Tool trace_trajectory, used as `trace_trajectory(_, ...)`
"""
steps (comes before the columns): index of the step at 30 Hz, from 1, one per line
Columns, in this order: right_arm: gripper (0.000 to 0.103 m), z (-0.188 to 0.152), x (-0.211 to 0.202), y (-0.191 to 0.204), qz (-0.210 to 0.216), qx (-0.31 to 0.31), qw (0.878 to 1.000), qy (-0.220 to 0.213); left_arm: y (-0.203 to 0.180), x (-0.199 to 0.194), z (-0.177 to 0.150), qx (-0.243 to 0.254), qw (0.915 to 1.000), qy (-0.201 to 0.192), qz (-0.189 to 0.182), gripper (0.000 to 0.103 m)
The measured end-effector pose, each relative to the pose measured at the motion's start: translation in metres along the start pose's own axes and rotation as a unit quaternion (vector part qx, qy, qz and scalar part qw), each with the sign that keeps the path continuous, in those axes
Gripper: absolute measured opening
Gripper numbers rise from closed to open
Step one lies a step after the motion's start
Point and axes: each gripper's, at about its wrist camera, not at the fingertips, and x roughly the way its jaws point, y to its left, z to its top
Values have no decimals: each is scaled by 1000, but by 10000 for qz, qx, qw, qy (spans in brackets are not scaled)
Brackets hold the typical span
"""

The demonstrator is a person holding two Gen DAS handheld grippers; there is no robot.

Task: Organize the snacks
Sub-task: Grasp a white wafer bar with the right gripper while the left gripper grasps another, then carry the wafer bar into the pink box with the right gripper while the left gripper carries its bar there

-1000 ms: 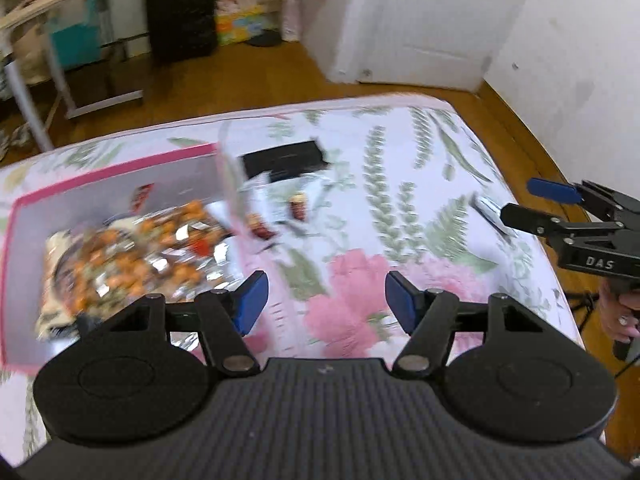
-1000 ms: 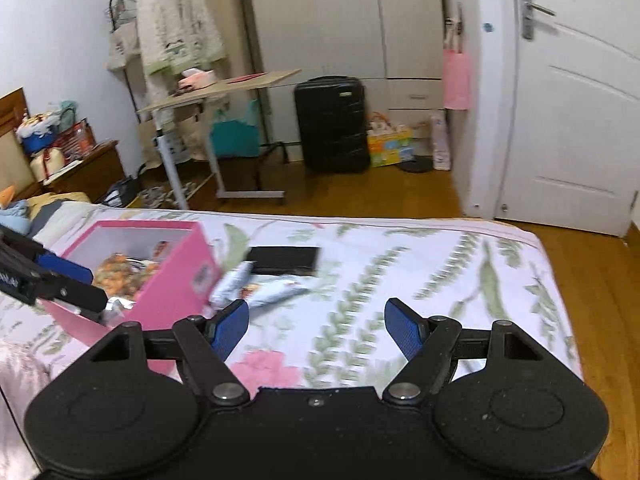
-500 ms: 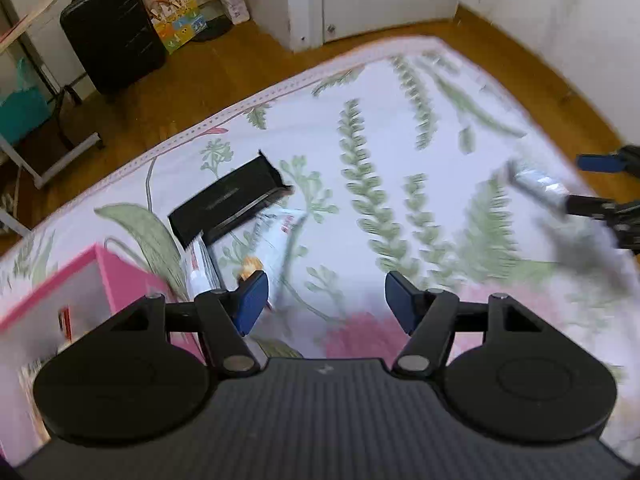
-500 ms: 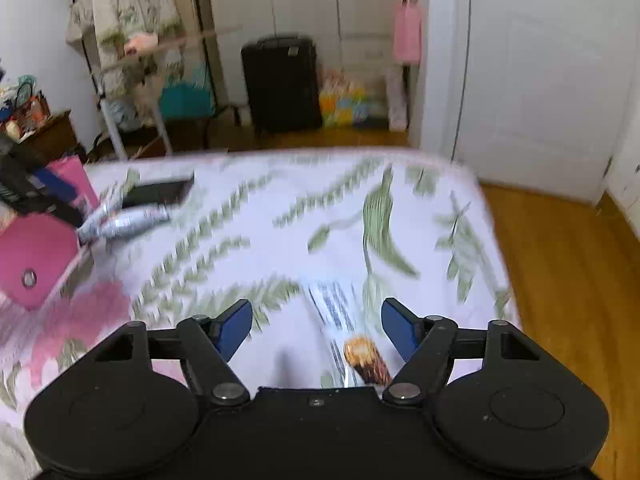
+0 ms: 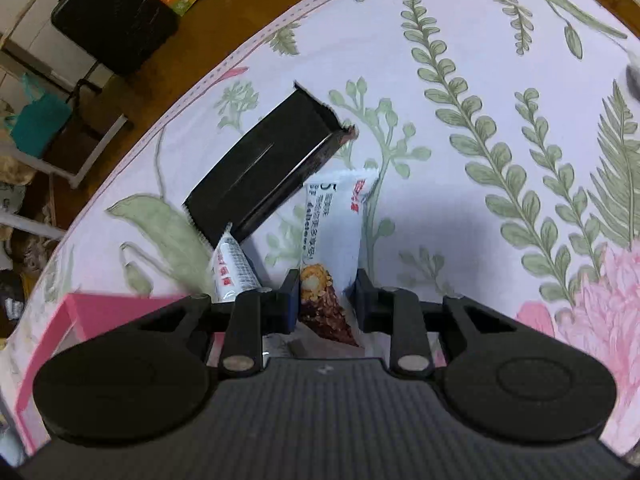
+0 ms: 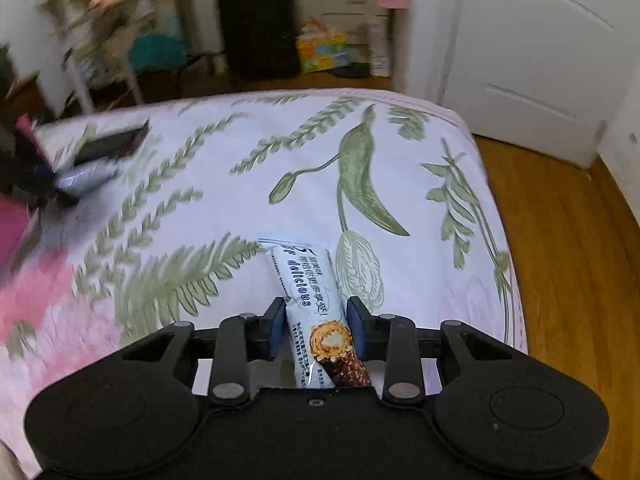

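Observation:
In the left wrist view my left gripper [image 5: 327, 294] is shut on a white snack bar wrapper [image 5: 334, 224] lying on the floral bedspread. A second white wrapper [image 5: 232, 266] lies just left of it, and a black packet [image 5: 262, 170] lies beyond both. The pink box [image 5: 84, 312] shows at the lower left, its inside hidden. In the right wrist view my right gripper [image 6: 316, 320] is shut on another white snack bar [image 6: 306, 280] that rests on the bedspread. The black packet [image 6: 110, 144] and the left gripper [image 6: 36, 184] appear blurred at the far left.
The bed's edge [image 6: 504, 216] runs close to the right of the right gripper, with wooden floor [image 6: 568, 240] beyond. A black suitcase [image 6: 258, 30], a small table's leg [image 6: 132, 80] and a white door [image 6: 532, 44] stand past the bed's far end.
Both grippers have lowered to the bedspread and closed from open, each on a white snack bar. The left one moved away from the pink box toward the packets.

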Motion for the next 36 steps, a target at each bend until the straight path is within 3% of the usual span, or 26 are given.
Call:
trace_trajectory(6,33,-6,-25,8,22,666,9978,-4,0,-45,-18,-182,9981,-444,-388,25)
trace_trajectory(12,32,-8,-48,27,391,1035,9937,170,0,-78,-42,-385,9948,-513,-790,25)
trace_trajectory(21,32,-12,-79,86,942,694,9923,408,0,-108,-86,-488,9891,-184,-1378,25)
trace_trajectory(27,32,-20,-108,127,1422,609,9877,214,3,-142,-123,-560,9820,-207,-1794,25)
trace_trajectory(36,32,-6,-143,190,2010,-99,9795,69,23,-193,-170,-830,9798,-458,-1761,25)
